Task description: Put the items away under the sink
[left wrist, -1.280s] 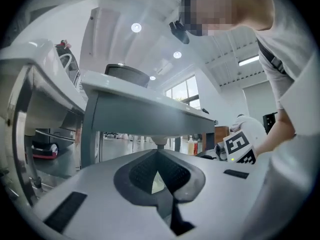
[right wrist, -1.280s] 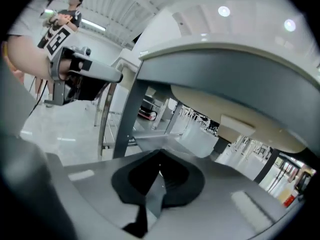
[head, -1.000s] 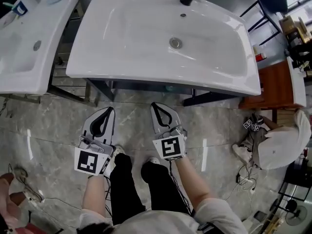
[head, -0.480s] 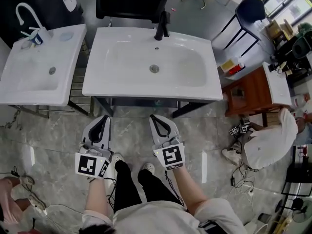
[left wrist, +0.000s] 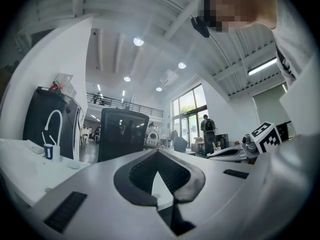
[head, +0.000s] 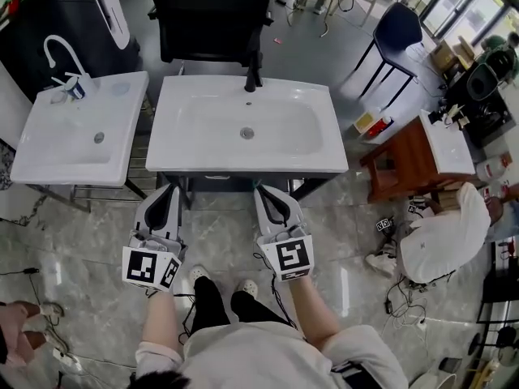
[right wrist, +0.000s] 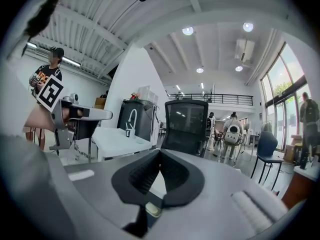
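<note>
Where they hang: just in front of the sink [head: 243, 164]
left gripper [head: 168, 187]: jaws together, empty
right gripper [head: 264, 190]: same, tips touching

light: bright, ceiling lamps and windows | glare: glossy floor | gripper views: fisheye, dark corners, near parts blurred

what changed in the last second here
The head view pulled back: the white sink looks smaller and farther, and the black chair behind it came into view. The left hand-held gripper and right hand-held gripper stay side by side before the sink, both shut and empty; nothing grasped or released.
</note>
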Demonstrator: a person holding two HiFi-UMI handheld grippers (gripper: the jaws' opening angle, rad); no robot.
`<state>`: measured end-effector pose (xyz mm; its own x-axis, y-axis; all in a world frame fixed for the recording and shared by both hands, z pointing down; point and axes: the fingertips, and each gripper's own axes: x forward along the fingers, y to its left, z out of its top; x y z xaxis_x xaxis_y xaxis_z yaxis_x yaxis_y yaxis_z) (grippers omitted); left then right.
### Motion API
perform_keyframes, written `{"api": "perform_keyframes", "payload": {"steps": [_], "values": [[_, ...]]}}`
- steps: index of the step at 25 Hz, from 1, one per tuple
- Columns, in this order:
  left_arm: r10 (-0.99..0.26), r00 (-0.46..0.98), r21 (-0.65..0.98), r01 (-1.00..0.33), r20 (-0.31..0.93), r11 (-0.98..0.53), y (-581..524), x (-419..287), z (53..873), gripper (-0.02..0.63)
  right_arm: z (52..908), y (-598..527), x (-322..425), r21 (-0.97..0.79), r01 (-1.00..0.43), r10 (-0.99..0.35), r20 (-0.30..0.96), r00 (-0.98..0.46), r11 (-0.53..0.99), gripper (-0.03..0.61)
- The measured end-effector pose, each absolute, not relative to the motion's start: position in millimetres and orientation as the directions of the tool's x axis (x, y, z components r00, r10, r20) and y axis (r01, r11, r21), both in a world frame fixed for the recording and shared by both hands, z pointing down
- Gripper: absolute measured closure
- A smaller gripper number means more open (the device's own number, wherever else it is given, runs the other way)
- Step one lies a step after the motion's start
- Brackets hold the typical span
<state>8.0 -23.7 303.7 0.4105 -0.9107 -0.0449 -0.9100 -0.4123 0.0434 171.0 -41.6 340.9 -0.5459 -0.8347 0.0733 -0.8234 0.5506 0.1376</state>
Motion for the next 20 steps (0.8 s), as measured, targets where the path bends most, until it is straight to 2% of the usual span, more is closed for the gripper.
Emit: {"api": "perform_keyframes", "payload": {"steps": [20], "values": [[-0.898,0.422,0.022,-0.904,-0.121,-0.428,-3.0,26.0,233.0,0.606,267.0,-14.9,219.5,0.167,-0.873,-0.883,-0.022,-0.468,0.459,0.566]]}}
